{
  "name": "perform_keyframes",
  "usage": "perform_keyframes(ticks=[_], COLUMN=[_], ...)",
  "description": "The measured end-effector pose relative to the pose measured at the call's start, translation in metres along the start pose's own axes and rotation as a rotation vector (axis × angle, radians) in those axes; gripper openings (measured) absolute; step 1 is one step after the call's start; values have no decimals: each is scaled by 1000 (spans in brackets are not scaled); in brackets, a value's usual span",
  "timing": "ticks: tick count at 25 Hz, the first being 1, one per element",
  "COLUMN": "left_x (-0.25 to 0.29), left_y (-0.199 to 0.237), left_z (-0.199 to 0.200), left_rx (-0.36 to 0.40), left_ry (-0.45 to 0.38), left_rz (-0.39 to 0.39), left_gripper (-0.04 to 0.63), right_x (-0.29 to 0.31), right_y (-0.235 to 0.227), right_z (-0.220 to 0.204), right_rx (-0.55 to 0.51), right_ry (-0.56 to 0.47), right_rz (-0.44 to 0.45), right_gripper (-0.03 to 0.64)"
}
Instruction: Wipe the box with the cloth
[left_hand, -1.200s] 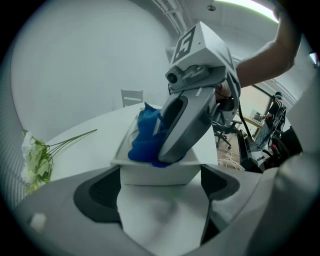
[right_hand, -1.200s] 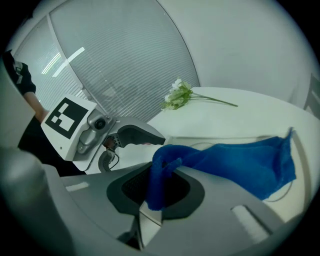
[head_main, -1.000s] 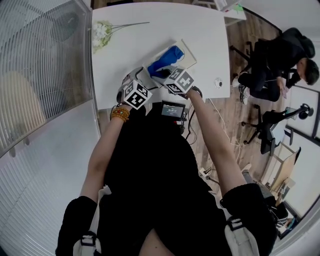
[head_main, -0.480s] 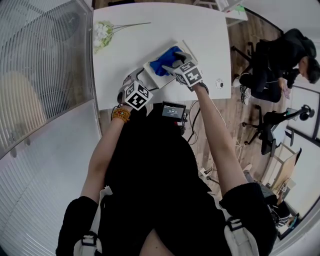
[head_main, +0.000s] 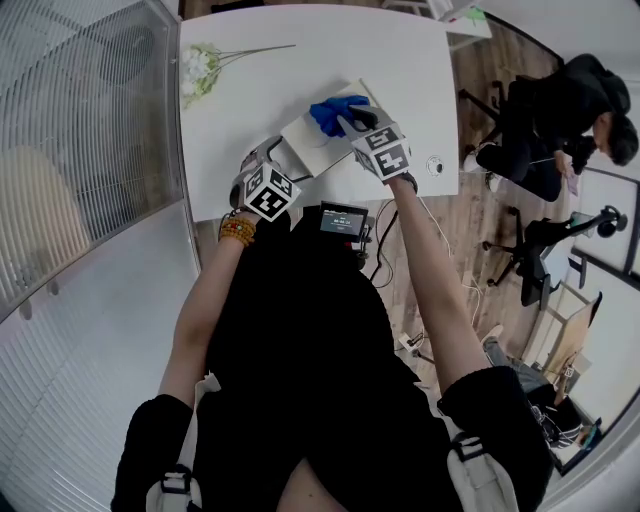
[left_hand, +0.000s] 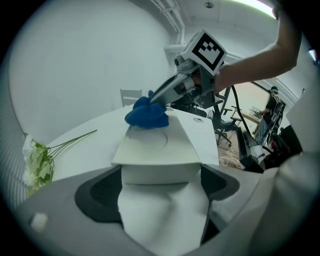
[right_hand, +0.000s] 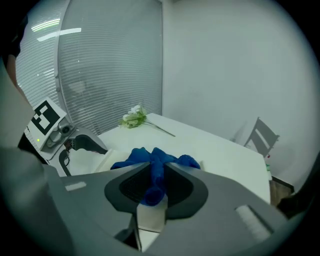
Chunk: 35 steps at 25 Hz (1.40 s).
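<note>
From the head view, a white table (head_main: 300, 90) bore a pale box (head_main: 305, 138) near its front edge, with a blue cloth (head_main: 335, 108) bunched on the box's far end. The left gripper (head_main: 283, 152) met the box's near end, and the right gripper (head_main: 352, 118) reached to the cloth from the right. Flowers (head_main: 200, 65) lay at the table's far left corner. A small screen (head_main: 343, 218) sat at the table's near edge, and a person (head_main: 560, 110) sat well apart on the right. Neither claw's grip could be read from here.

The left gripper view showed what the head view did not: the left gripper (left_hand: 160, 175) was clamped on the box's (left_hand: 160, 145) near end, which filled the gap between its jaws. Beyond, the right gripper's tip (left_hand: 161, 99) touched the cloth (left_hand: 146, 115) on the lid.

The right gripper view showed the right gripper (right_hand: 154, 187) with its jaws closing and a fold of cloth (right_hand: 155, 165) pinched between them, the rest spilling out ahead over the box (right_hand: 90, 160). Only here did a chair (right_hand: 261, 137) show past the table's far side.
</note>
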<state>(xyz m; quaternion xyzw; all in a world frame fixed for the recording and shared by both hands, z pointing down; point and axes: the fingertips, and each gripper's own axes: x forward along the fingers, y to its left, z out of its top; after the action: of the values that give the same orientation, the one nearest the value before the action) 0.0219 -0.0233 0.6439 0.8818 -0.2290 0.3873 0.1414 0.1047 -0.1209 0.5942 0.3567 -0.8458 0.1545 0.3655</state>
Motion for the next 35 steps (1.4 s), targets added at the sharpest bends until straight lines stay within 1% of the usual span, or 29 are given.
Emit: perform_keyframes(ticks=[3, 5, 8, 11, 13, 18, 21, 28, 35], left_x=[0, 0, 0, 1, 1, 1, 1, 0, 1], left_y=[0, 1, 0, 0, 1, 1, 2, 1, 2], left_z=[1, 1, 1, 1, 1, -1, 0, 1, 1], left_rx=[0, 3, 10, 9, 10, 9, 11, 12, 11], left_ry=[-4, -7, -11, -10, -9, -13, -15, -16, -15], left_rz=[2, 3, 6, 5, 6, 7, 8, 12, 15], left_gripper=[607, 607, 607, 607, 607, 607, 607, 607, 607], right_x=[-22, -27, -24, -20, -18, -15, -15, -12, -5], right_y=[-47, -70, -78, -75, -69, -57, -47, -10, 34], right_z=[-16, -36, -57, -59, -61, -69, -69, -65, -59], right_rx=[35, 46, 51, 28, 38, 153, 171, 164, 77], right_ry=[2, 35, 71, 66, 58, 26, 28, 29, 60], right_rz=[-116, -160, -163, -168, -151, -80, -44, 34, 124], right_gripper=[103, 104, 104, 100, 95, 92, 92, 92, 92])
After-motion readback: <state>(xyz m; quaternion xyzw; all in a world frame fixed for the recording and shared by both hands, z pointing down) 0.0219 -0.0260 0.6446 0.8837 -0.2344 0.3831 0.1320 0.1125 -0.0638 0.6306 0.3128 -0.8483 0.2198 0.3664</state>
